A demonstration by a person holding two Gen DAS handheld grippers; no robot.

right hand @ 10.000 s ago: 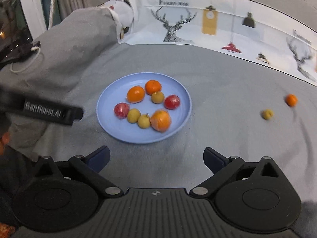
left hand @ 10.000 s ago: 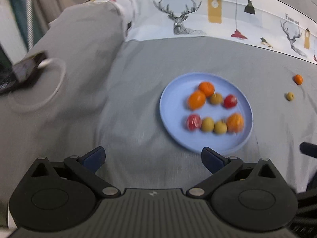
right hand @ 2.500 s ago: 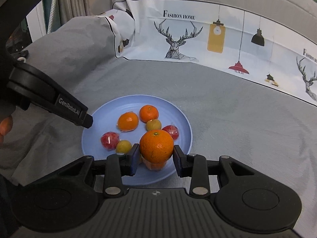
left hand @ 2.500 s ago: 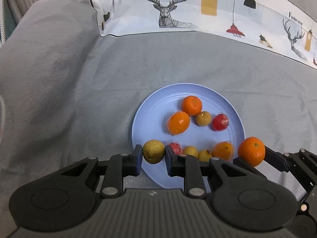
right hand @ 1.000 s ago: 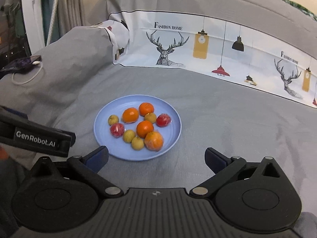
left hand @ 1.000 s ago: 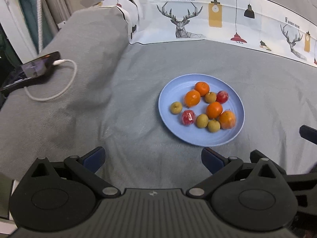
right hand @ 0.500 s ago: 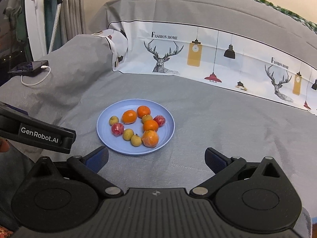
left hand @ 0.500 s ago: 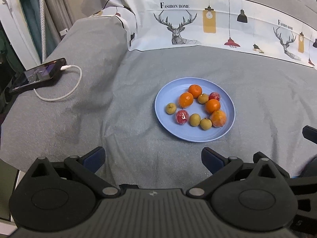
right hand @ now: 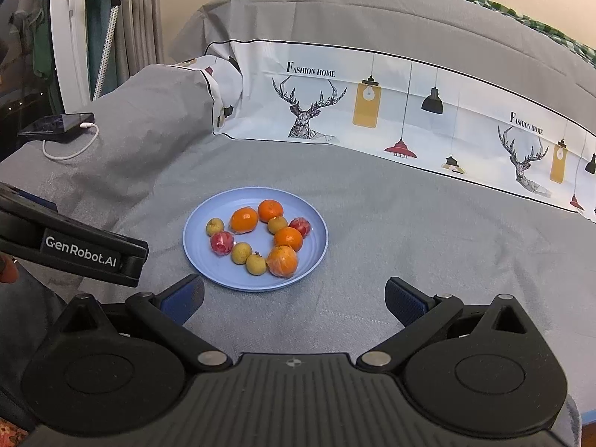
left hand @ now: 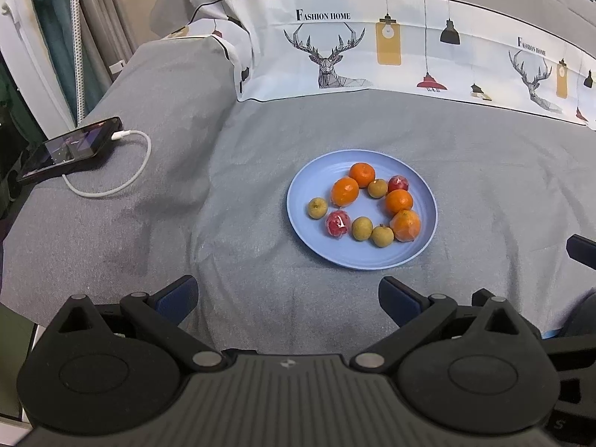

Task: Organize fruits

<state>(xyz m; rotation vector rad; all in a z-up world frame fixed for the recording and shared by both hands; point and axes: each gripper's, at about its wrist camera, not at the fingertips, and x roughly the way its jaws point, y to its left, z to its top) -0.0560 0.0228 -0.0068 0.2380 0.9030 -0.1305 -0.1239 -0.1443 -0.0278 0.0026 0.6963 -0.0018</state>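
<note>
A light blue plate (left hand: 424, 236) (right hand: 201, 257) rests on the grey cloth and holds several small fruits: oranges (left hand: 345, 191) (right hand: 244, 220), yellow-green round fruits (left hand: 317, 208) (right hand: 215, 226) and red wrapped ones (left hand: 338, 223) (right hand: 222, 243). My left gripper (left hand: 287, 296) is open and empty, pulled back near the cloth's front edge, well short of the plate. My right gripper (right hand: 294, 296) is also open and empty, just in front of the plate. The left gripper's body (right hand: 80, 251) shows at the left of the right wrist view.
A black phone (left hand: 69, 147) (right hand: 56, 123) with a white charging cable (left hand: 123, 182) lies at the far left of the cloth. A white band printed with deer and lamps (left hand: 409, 56) (right hand: 391, 111) runs across the back. Curtains and a white frame (right hand: 74, 37) stand at left.
Both grippers let go of their fruits, a yellow-green one and an orange, which now lie on the plate. Both have opened and drawn back and upward; the plate looks smaller.
</note>
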